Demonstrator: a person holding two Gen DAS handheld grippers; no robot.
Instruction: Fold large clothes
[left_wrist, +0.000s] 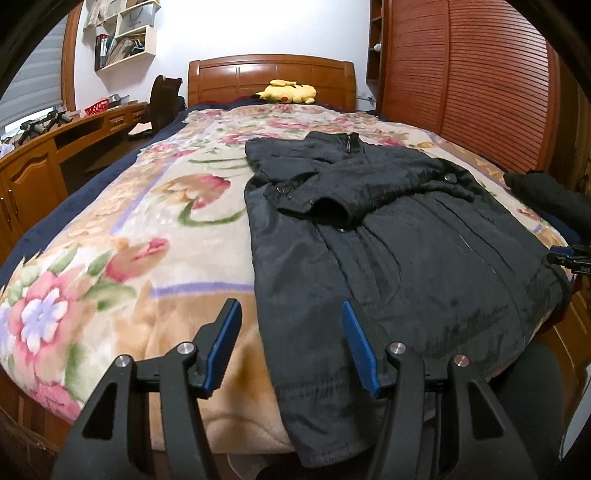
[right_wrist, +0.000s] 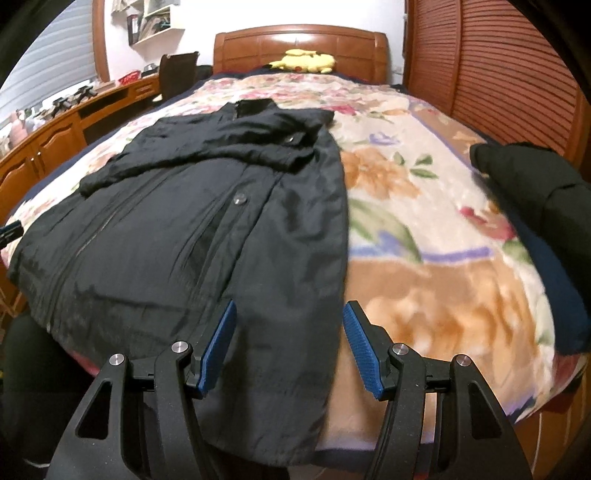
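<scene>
A black jacket (left_wrist: 406, 236) lies front-up on the bed, collar toward the headboard. Its sleeves are folded across the chest and its hem hangs over the foot edge. My left gripper (left_wrist: 290, 308) hovers open over the jacket's left hem edge, with nothing pressed between its blue pads. In the right wrist view the same jacket (right_wrist: 177, 229) fills the left half. My right gripper (right_wrist: 289, 308) is open above its right hem edge, and its pads hold nothing.
A floral blanket (left_wrist: 155, 236) covers the bed, with a yellow plush toy (left_wrist: 290, 92) by the wooden headboard. Another dark padded garment (right_wrist: 532, 184) lies at the bed's right side. There is a slatted wardrobe (left_wrist: 480, 81) on the right and a wooden desk (left_wrist: 74, 136) on the left.
</scene>
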